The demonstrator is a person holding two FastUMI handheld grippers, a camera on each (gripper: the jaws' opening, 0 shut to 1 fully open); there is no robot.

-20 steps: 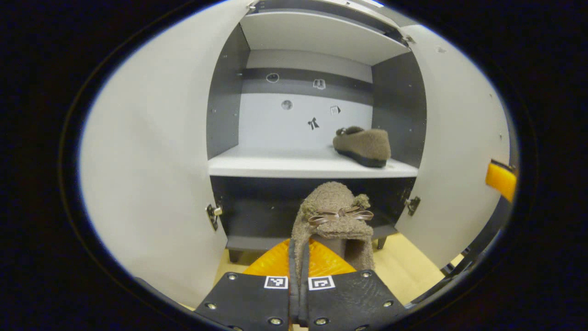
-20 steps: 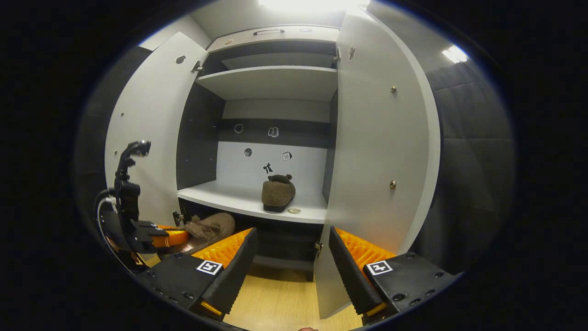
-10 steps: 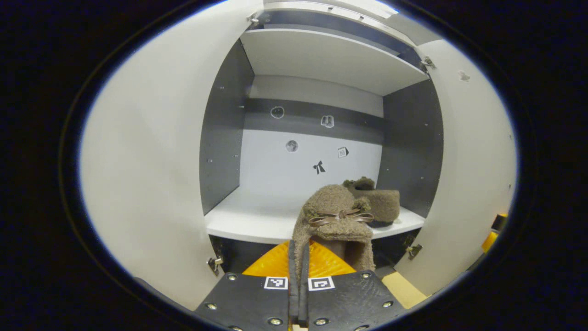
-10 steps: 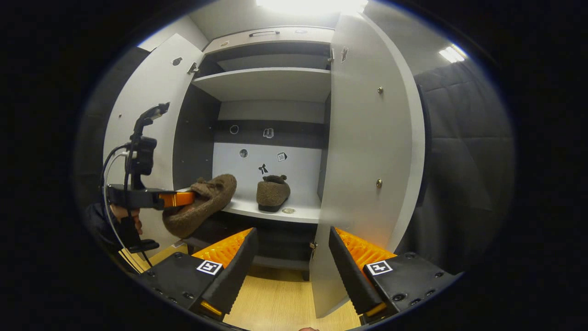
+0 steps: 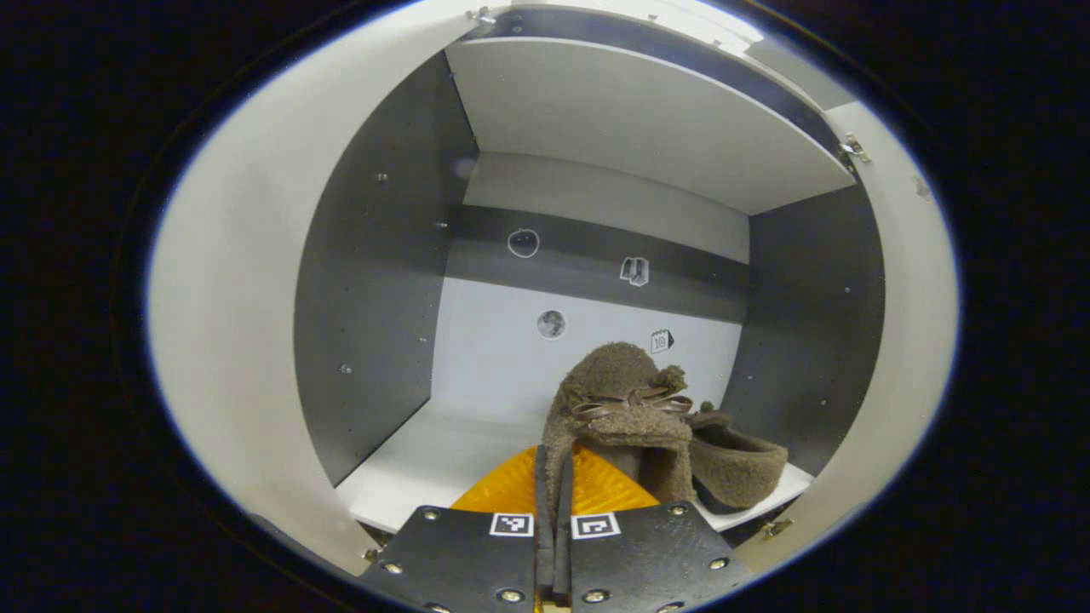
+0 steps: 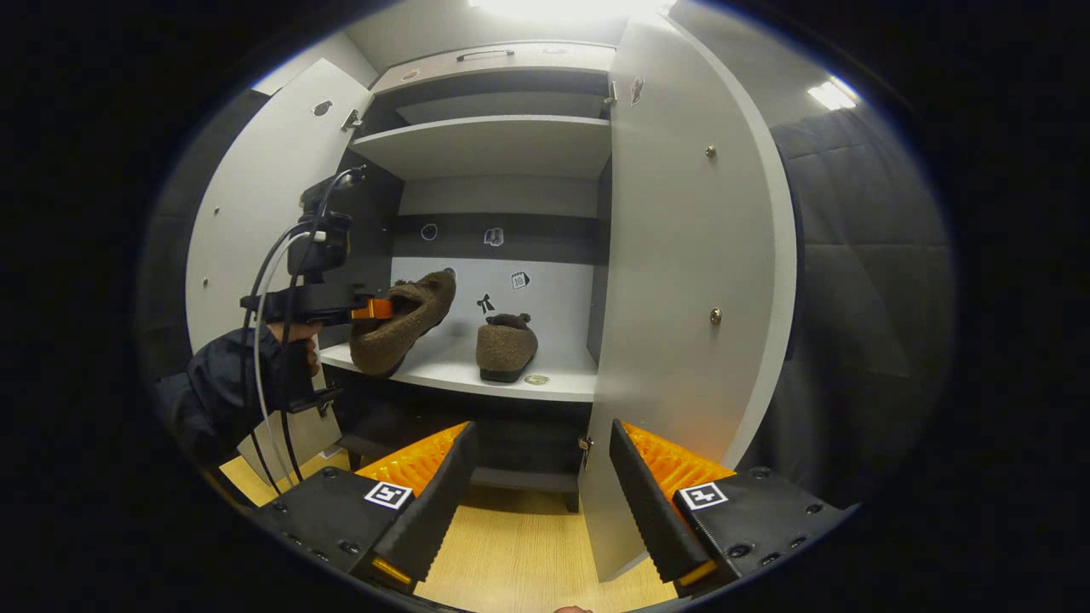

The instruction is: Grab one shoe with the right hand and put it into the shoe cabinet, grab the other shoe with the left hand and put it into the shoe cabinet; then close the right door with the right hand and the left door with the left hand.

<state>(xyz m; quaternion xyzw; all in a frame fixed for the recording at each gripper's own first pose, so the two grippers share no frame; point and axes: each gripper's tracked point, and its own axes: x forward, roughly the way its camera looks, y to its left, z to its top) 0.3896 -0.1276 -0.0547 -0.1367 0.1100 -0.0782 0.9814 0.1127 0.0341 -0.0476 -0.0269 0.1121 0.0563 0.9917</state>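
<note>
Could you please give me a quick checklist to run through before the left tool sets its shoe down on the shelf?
1. Left tool gripping the held shoe: ok.
2. Held shoe above the shelf: ok, not yet resting.
3. Bare shelf left of the placed shoe: ok.
4. Left door open: ok.
5. Right tool open and back from the cabinet: ok.
6. Gap between the two shoes: cannot tell.

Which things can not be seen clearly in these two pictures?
- Left gripper view: the held shoe hides most of the second shoe and the shelf beneath them.
- Right gripper view: the right door covers the cabinet's right wall.
- Both views: the stickers are too small to read.
</note>
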